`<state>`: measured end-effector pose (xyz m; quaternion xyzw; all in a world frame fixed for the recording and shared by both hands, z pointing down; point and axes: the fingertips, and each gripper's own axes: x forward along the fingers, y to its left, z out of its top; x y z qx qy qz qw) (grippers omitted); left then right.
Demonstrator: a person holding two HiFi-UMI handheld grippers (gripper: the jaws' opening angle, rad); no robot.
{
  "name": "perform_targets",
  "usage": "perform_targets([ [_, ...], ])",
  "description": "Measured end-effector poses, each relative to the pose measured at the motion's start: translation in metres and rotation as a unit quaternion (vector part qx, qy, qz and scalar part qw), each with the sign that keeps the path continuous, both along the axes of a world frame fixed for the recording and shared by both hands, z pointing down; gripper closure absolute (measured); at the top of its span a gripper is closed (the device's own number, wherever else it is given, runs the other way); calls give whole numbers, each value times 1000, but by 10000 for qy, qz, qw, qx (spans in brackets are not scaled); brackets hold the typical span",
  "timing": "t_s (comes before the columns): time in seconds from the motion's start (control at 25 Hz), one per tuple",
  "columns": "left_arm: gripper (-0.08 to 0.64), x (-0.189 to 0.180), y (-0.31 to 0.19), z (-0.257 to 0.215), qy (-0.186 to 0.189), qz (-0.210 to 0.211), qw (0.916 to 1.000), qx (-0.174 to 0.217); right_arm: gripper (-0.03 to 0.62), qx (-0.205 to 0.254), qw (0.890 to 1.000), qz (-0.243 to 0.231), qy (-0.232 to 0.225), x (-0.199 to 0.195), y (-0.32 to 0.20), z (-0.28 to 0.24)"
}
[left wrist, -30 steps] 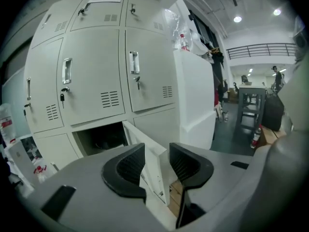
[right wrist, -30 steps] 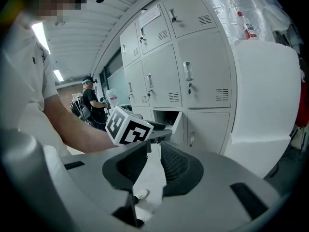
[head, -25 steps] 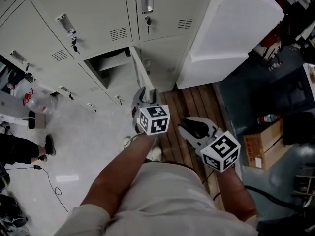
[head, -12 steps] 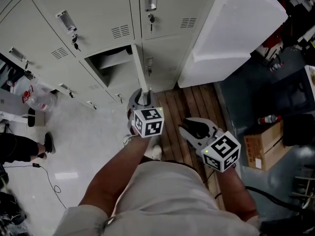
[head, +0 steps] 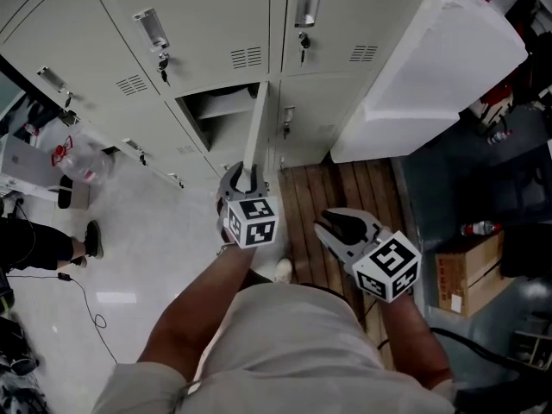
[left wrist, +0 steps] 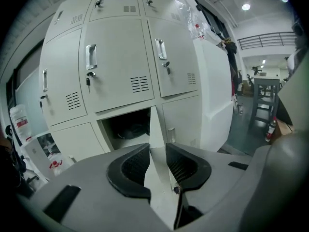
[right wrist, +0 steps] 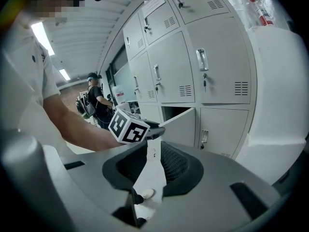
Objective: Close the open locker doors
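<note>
The left hand-held gripper [head: 245,179], its jaws just narrowing to a half-closed gap, has come up to straddle the free edge of the open pale-grey metal locker door [head: 256,128], which stands out edge-on from its compartment and is not yet clearly clamped, so the swing shut looks ready to begin.

The floor [head: 164,222] is pale and glossy on the left and dark grey on the right. Between the two parts, just in front of the lockers [head: 207,24] that stand at the far side, lies a slatted wooden platform [head: 362,188]. On the left lie a clear plastic bag [head: 78,158] and a thin black cable [head: 97,324]. On the right is a cardboard box [head: 461,274], with a small bottle [head: 479,228] lying beside it.
</note>
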<state>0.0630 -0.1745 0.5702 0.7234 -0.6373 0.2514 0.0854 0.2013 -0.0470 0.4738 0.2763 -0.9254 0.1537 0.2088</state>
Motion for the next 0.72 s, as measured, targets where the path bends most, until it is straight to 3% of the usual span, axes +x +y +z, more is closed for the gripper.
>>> perform_targets([
  [0.72, 428, -124, -49, -2, -119, -279, 9995, 22, 506, -37, 9999, 94, 59, -65, -32, -5],
])
